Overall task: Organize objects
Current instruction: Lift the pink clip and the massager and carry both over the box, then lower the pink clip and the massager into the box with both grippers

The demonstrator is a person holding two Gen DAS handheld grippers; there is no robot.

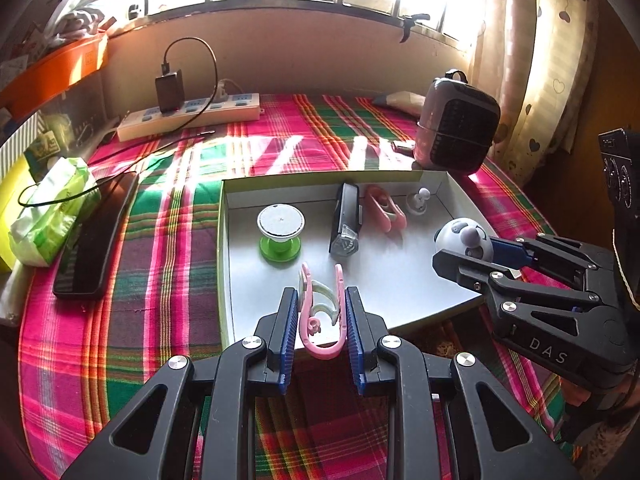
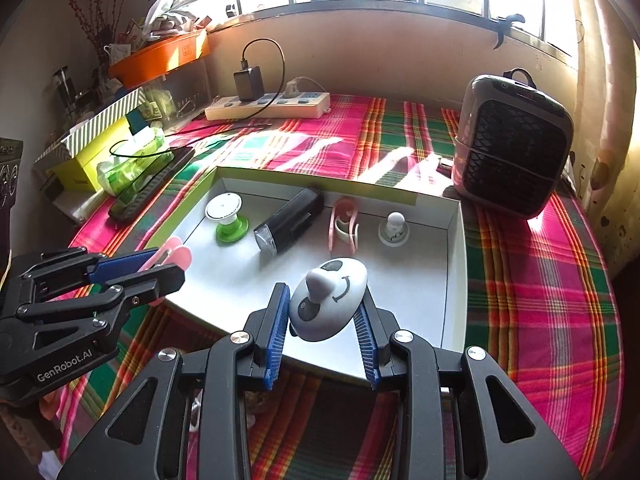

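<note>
Under the window, plaid-covered worktop (image 1: 168,240); white box (image 1: 224,264) centre frame holds green spool (image 1: 279,229), black flashlight (image 1: 345,219). Left tool (image 1: 322,312) clamped on pink clip (image 1: 320,312), right tool (image 2: 325,312) on panda toy (image 2: 328,300), both over the box's near edge.

Plaid-covered table (image 1: 168,248) with tray (image 1: 223,264), phone (image 1: 94,240), power strip (image 1: 192,114), perhaps 1 heater (image 1: 456,128).
</note>
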